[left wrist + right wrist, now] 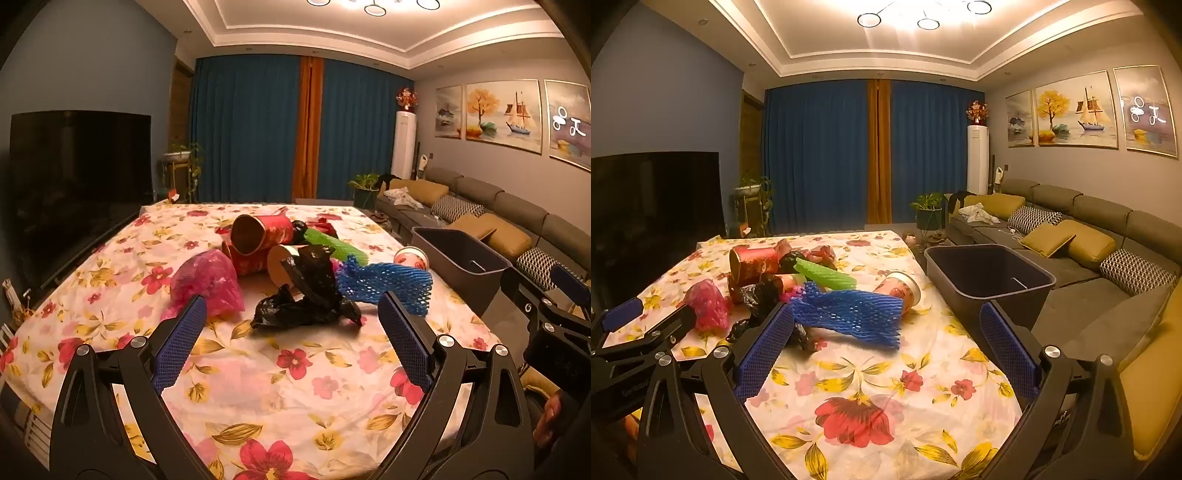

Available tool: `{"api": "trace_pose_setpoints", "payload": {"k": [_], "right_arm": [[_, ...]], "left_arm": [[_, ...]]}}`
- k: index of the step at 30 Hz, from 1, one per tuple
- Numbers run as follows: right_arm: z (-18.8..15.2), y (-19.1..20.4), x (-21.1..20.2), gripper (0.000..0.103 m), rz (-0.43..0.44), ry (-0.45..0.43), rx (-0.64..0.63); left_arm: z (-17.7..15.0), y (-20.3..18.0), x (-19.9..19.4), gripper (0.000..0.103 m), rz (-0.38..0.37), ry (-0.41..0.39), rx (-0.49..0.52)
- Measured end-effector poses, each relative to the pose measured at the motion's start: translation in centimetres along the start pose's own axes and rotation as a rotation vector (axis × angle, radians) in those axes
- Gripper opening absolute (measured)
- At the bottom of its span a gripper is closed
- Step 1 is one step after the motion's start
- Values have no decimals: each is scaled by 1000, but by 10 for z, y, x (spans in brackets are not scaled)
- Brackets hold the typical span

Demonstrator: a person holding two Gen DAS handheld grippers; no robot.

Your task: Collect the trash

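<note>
A heap of trash lies on the floral tablecloth (258,391): a black plastic bag (310,295), a pink bag (208,282), a blue foam net (384,282), a green foam net (332,242), red cardboard tubes (262,230) and a paper cup (412,258). My left gripper (291,314) hovers open just short of the black bag, nothing between its fingers. In the right wrist view the blue foam net (849,312) lies ahead of my right gripper (886,328), which is open and empty. The left gripper's blue finger (622,310) shows at that view's left edge.
A dark grey bin (990,275) stands off the table's right edge, seemingly empty. A long sofa with cushions (1071,236) runs along the right wall. A dark TV (77,184) stands left of the table. Blue curtains and potted plants are at the far end.
</note>
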State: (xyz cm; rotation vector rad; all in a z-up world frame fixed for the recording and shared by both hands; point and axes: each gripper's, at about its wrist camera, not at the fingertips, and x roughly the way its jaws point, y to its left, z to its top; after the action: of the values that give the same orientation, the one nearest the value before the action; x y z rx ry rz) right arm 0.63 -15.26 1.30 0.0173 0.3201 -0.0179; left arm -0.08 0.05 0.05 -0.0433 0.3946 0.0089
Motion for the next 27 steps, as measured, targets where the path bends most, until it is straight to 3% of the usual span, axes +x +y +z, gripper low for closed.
{"api": "trace_pose_setpoints", "payload": {"k": [19,27], "right_arm": [[1,0,-2,98,0,-4,1],[-1,-3,-5,98,0,-6,4]], "left_arm": [[9,-3,-9,92,-3,2,-13],[-2,-10,-6,92,-10,-2,-13]]}}
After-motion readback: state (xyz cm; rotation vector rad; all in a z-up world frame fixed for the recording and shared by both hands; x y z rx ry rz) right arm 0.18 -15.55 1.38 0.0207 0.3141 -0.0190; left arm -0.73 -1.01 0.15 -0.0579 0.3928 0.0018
